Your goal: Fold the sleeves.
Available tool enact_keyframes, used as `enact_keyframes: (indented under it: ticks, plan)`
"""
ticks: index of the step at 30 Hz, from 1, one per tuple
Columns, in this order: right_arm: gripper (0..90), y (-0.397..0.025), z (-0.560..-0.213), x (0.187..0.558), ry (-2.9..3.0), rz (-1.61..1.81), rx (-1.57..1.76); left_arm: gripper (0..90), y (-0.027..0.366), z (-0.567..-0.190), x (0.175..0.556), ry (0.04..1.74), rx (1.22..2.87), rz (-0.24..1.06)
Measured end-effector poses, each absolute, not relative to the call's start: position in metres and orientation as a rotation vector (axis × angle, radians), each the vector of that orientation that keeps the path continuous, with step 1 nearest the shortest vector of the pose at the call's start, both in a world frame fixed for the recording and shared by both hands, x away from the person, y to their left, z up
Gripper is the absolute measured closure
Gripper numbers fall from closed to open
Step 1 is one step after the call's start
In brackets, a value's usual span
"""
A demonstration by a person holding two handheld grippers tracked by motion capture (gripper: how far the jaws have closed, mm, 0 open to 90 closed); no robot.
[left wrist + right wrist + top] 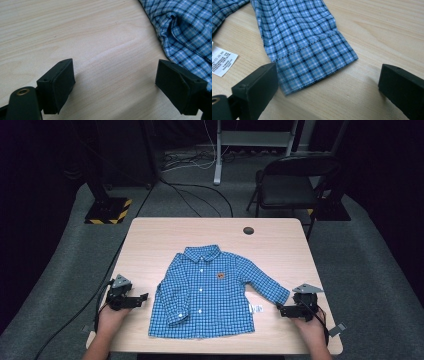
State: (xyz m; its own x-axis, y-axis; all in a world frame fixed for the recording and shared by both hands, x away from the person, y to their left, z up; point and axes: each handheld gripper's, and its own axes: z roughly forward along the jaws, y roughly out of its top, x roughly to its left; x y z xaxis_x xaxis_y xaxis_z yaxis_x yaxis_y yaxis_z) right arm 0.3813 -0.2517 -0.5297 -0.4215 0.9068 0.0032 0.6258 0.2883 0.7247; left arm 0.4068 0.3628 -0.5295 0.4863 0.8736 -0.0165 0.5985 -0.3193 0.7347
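Black jaws of the right gripper (pixel 329 82) stand wide apart, the sleeve cuff (pixel 317 62) just ahead between them.
Close squarely on that cuff's hem to fold the shirt (pixel 205 290); the left gripper (pixel 120 82), also apart, waits just beside its other sleeve.

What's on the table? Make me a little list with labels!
thing: small blue checked button-up shirt, lying flat, front up
sleeves: one folded over the front, the other stretched toward the right gripper
tag: white paper label beside the cuff
left gripper: jaws open, over bare wooden table
right gripper: jaws open, at the cuff
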Motion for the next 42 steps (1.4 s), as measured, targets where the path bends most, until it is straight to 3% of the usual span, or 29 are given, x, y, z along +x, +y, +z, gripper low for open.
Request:
enact_keyframes:
  ticks: [42]
  plan:
    - [18.4,-0.257,-0.508,0.394,2.135,1.033,1.389,7.5,0.36,-0.531,0.409,1.211,2.052,0.518]
